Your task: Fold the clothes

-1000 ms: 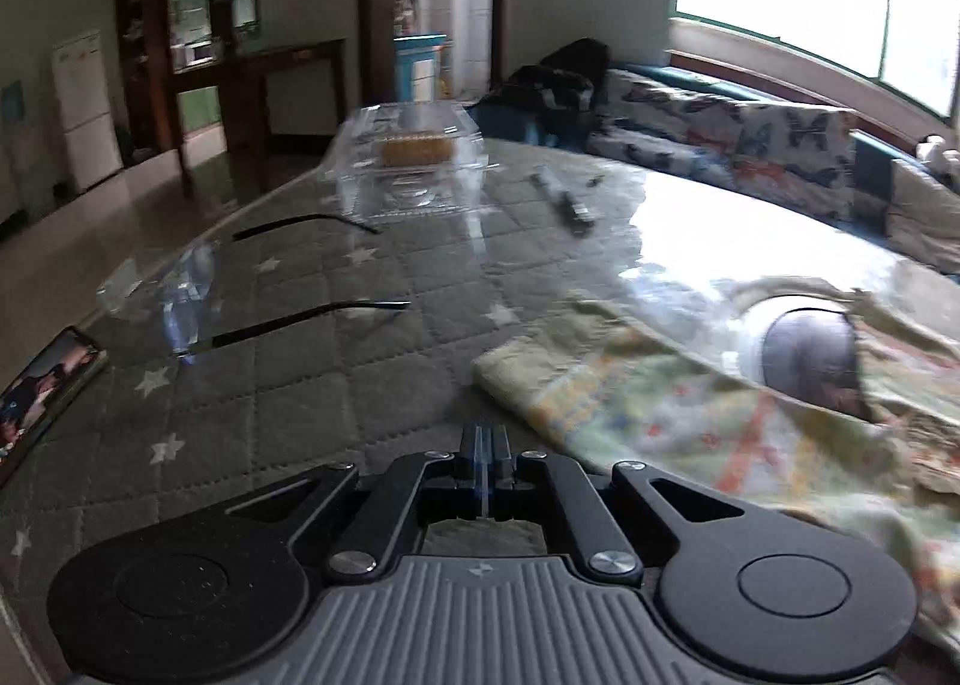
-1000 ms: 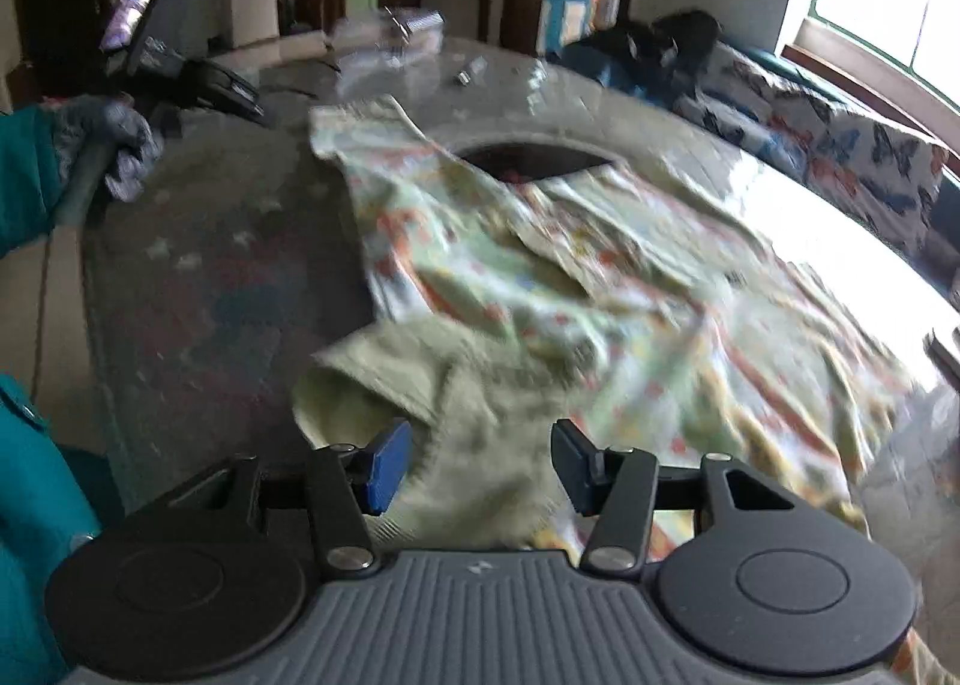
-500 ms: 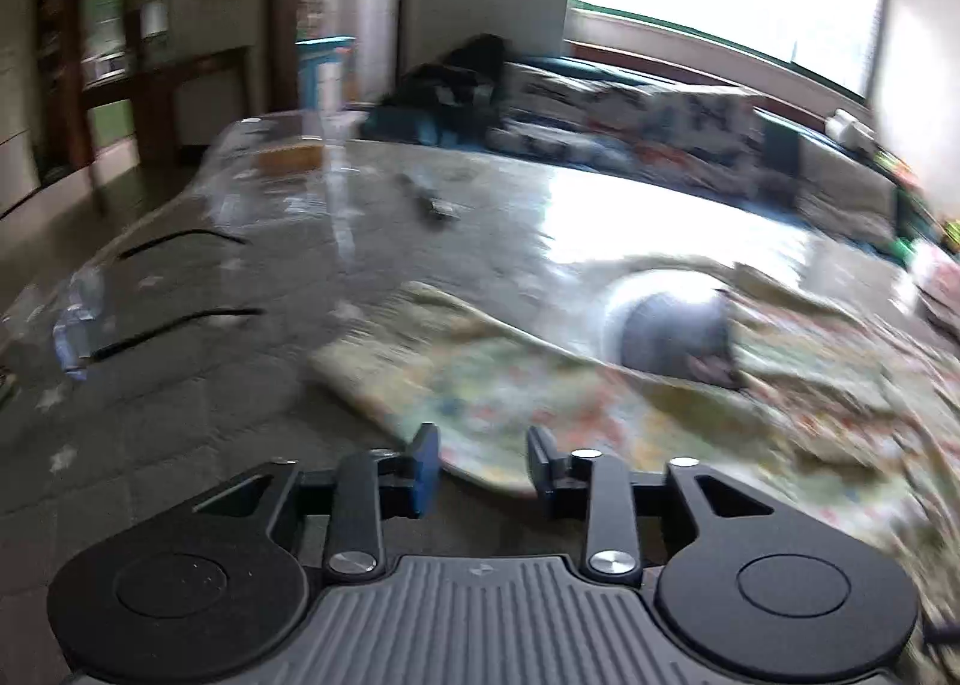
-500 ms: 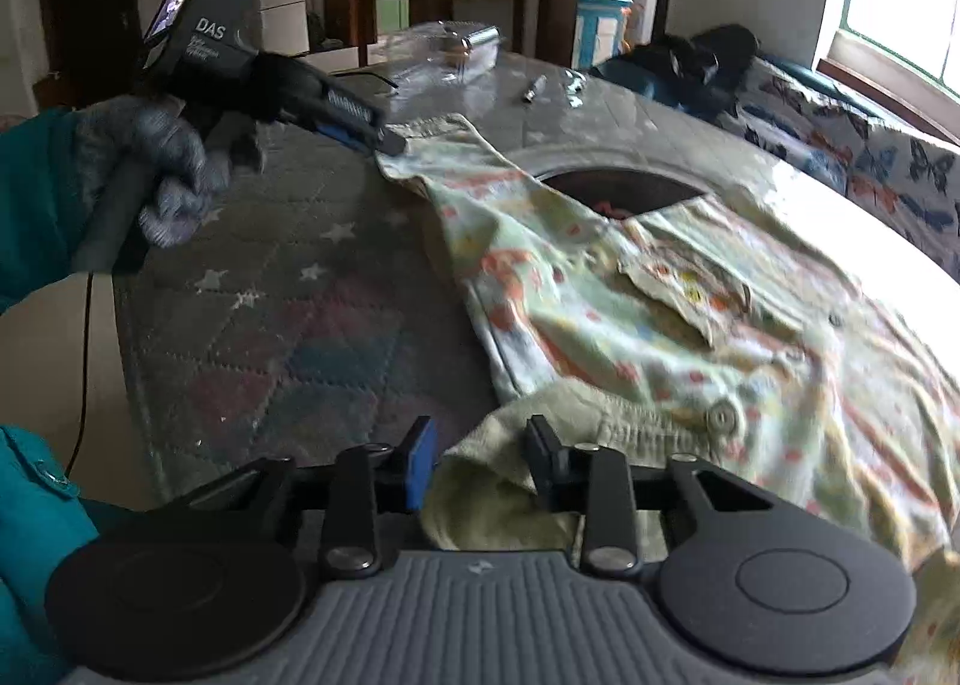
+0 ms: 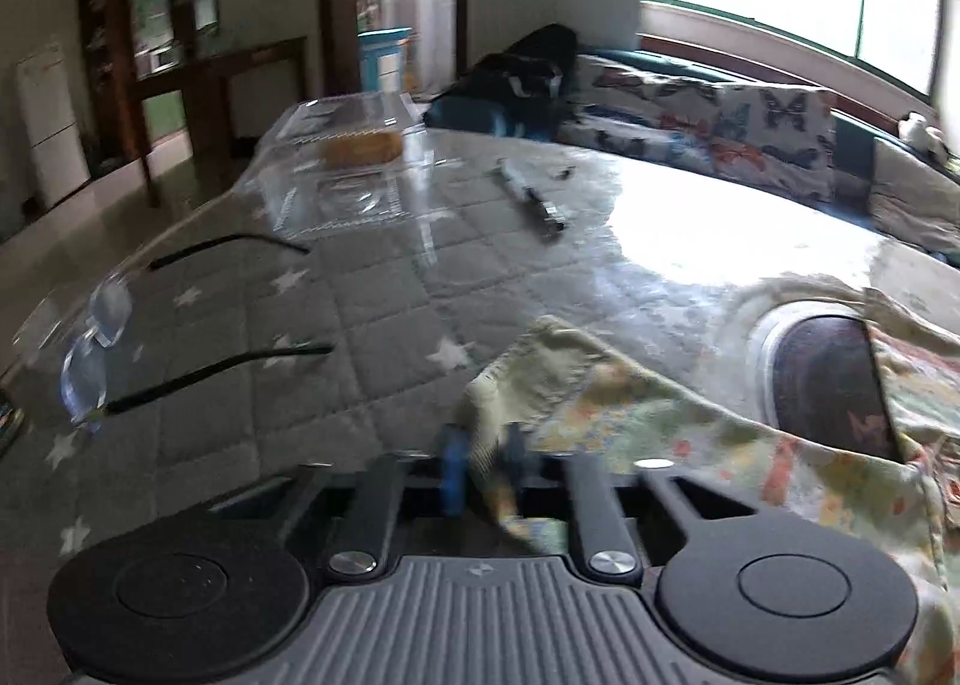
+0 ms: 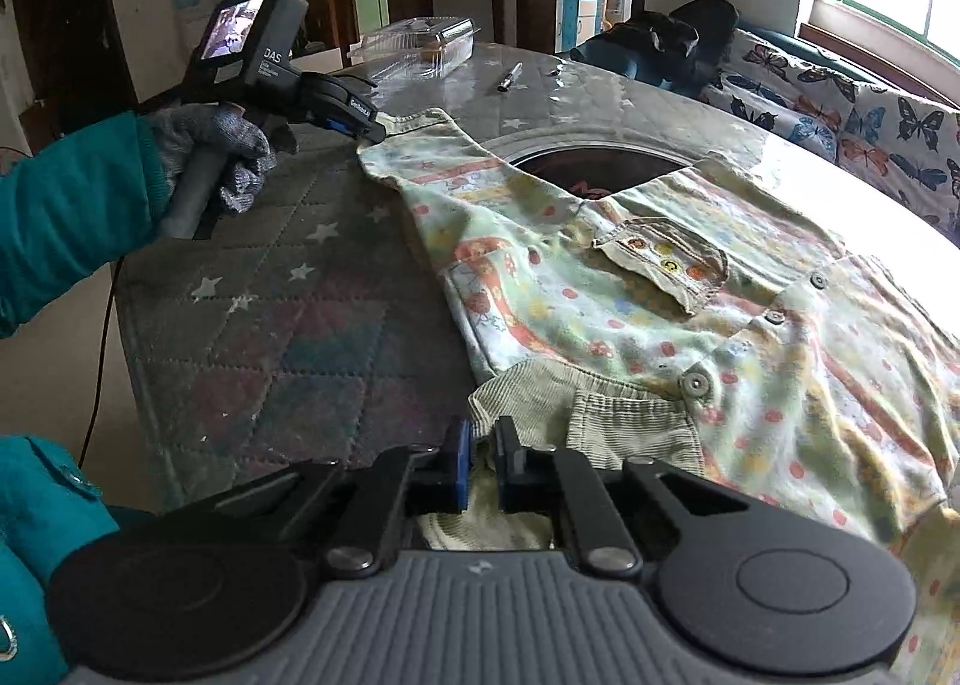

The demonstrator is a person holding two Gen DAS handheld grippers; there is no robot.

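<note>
Right wrist view: my right gripper (image 6: 480, 463) is clamped on the shirt (image 6: 660, 313) hem; my left gripper (image 5: 483, 466) is closing on its far corner.

The shirt (image 6: 660, 289) is pale green and cream, printed with orange, red and yellow dots and stripes; its cuffs are plain ribbed olive-green. The worktop (image 6: 288, 325) wears a grey quilted cover with white stars, tinged pink and blue in patches. The sofa cover (image 6: 852, 114) is white with dark and orange butterflies. The sleeve (image 6: 66, 211) is teal, the glove (image 6: 222, 156) speckled grey. The grippers are black with blue pads.
</note>
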